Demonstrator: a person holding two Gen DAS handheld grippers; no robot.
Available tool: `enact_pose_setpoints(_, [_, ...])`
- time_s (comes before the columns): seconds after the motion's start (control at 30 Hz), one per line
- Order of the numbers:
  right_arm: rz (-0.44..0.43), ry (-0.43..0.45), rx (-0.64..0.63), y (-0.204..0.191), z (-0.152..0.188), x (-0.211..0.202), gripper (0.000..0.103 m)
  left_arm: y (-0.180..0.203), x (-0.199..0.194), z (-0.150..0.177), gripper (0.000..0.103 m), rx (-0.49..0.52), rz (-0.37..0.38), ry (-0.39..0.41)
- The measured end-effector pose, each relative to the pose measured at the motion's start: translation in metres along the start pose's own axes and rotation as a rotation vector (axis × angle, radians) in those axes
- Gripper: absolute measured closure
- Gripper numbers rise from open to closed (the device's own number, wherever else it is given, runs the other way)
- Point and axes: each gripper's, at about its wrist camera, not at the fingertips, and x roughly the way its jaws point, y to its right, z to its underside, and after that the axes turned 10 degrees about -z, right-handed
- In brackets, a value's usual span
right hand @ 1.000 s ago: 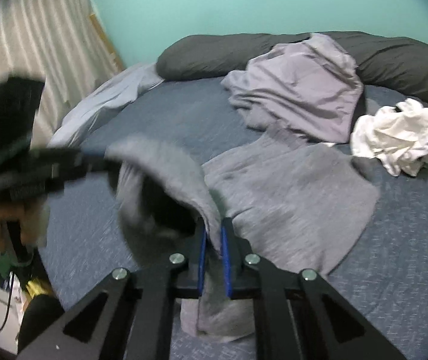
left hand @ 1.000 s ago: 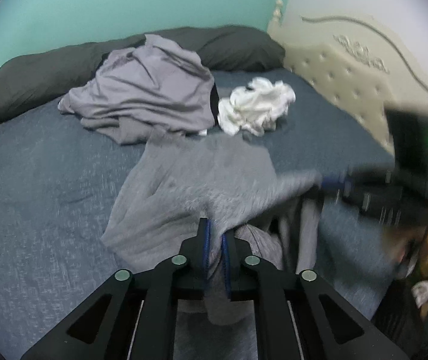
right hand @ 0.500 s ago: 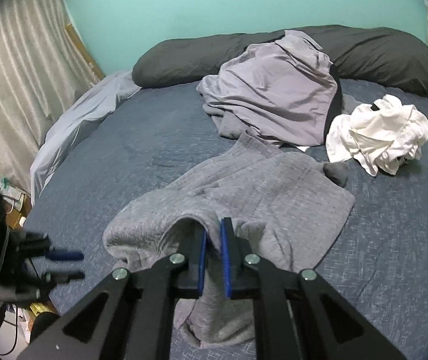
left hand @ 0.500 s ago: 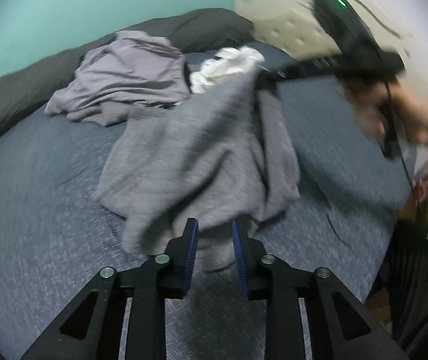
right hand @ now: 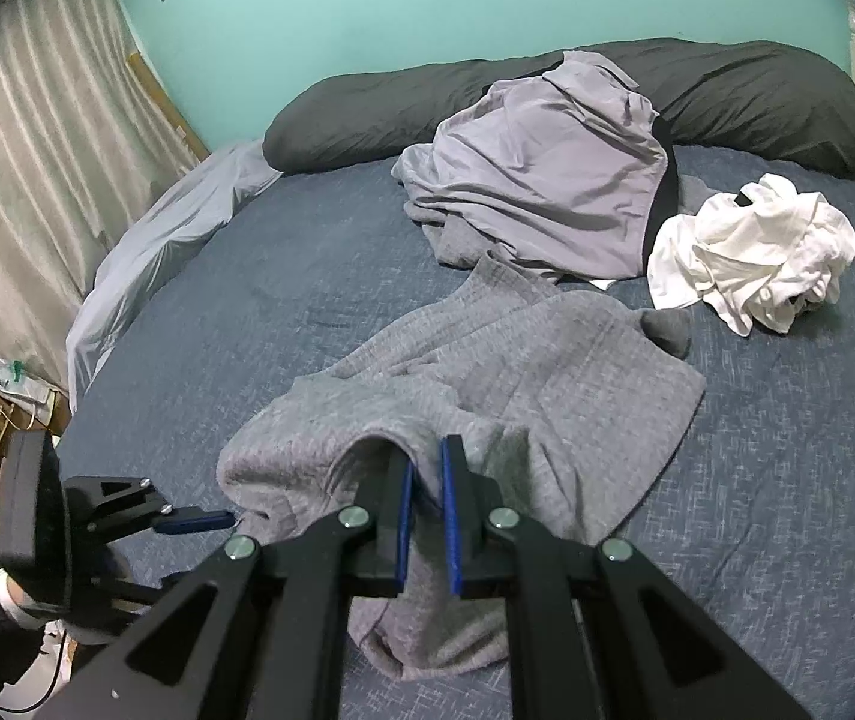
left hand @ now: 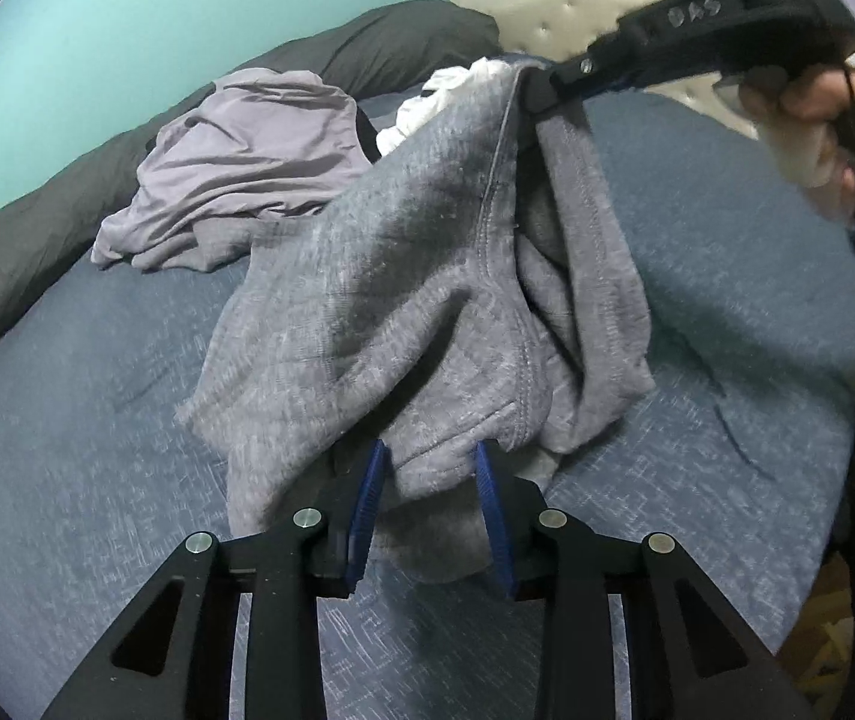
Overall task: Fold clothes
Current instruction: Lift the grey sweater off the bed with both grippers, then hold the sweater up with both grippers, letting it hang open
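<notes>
Grey sweater (left hand: 403, 300) partly hiding white garment (left hand: 445, 84)

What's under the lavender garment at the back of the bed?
A black strip shows along the right edge of the lavender garment, with grey fabric at its front hem. The rest is covered.

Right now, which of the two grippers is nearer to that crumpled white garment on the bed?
Right. The right gripper, shut on the grey sweater, sits mid-bed, diagonally short of the white garment. The left gripper, jaws opening, hangs back at the bed's near edge.
</notes>
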Motion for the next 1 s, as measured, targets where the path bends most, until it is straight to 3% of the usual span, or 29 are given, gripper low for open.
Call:
enact_pose_setpoints(0.17, [-0.009,-0.003,-0.008,-0.001,0.001,-0.001,0.095,0.002,0.012,0.0,0.071,0.001,-0.012,-0.013])
enact_pose_setpoints(0.23, [-0.013,-0.003,-0.012,-0.002,0.001,-0.003,0.095,-0.001,0.012,-0.001,0.092,-0.008,-0.02,-0.007])
enact_pose_setpoints(0.47, [-0.036,0.016,-0.03,-0.008,0.001,-0.014,0.095,-0.022,-0.011,-0.012,0.095,-0.074,-0.034,0.055])
enact_pose_setpoints(0.77, [-0.06,0.105,-0.086,-0.035,-0.023,-0.069,0.095,-0.073,-0.093,-0.049,0.096,-0.204,-0.044,0.21])
enact_pose_setpoints(1.0, [-0.042,0.209,-0.147,-0.069,-0.057,-0.133,0.095,-0.102,-0.169,-0.098,0.096,-0.234,-0.077,0.325])
